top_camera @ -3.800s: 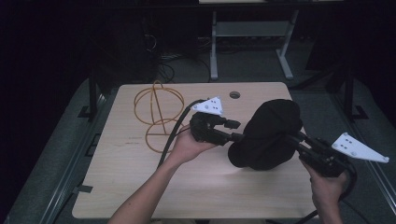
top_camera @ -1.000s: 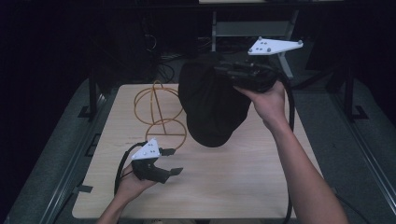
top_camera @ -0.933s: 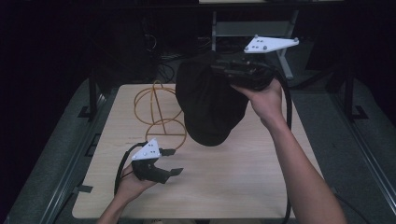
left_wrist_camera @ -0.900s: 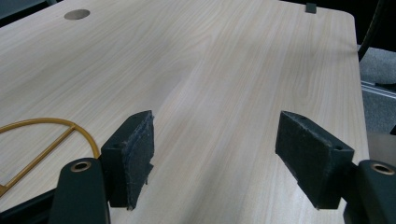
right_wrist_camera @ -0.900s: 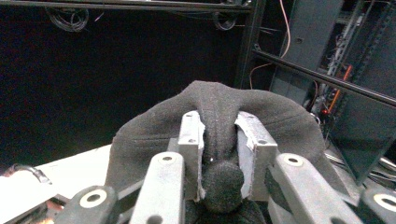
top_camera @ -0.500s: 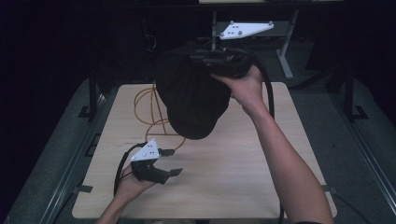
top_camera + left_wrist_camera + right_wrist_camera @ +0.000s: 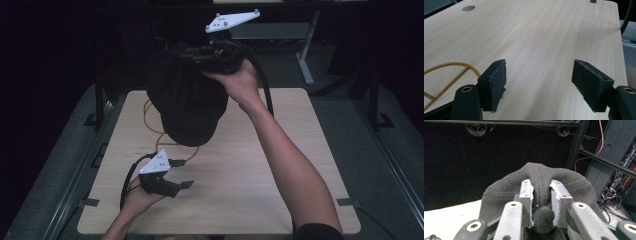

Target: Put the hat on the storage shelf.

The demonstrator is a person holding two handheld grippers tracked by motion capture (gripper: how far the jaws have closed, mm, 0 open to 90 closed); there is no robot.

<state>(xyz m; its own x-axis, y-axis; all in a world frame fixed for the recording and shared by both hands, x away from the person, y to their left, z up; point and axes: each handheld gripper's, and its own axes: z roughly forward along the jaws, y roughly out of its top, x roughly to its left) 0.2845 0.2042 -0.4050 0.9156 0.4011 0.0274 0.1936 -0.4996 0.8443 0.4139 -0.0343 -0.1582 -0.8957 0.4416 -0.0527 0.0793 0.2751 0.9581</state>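
A black fabric hat (image 7: pixel 187 102) hangs in the air over the back left of the wooden table (image 7: pixel 260 170). My right gripper (image 7: pixel 192 56) is shut on a fold at its top edge; in the right gripper view the grey pads pinch the cloth (image 7: pixel 541 173) at the gripper (image 7: pixel 541 188). Low over the table's front left, my left gripper (image 7: pixel 184 173) stands open with nothing between its pads (image 7: pixel 496 80). An orange wire frame (image 7: pixel 161 142) lies on the table, mostly hidden behind the hat, and its edge (image 7: pixel 468 66) shows left of the left gripper (image 7: pixel 539 75).
The table has a round cable hole (image 7: pixel 468 8) near its far edge. Dark floor, a white desk leg (image 7: pixel 305 55) and racks with cables (image 7: pixel 614 182) surround the table. The person's right forearm (image 7: pixel 290 165) crosses the table's right half.
The right hand has carried the hat leftward and a little higher over the last second. Earlier, both grippers were at the hat down on the table. The left gripper has stayed put.
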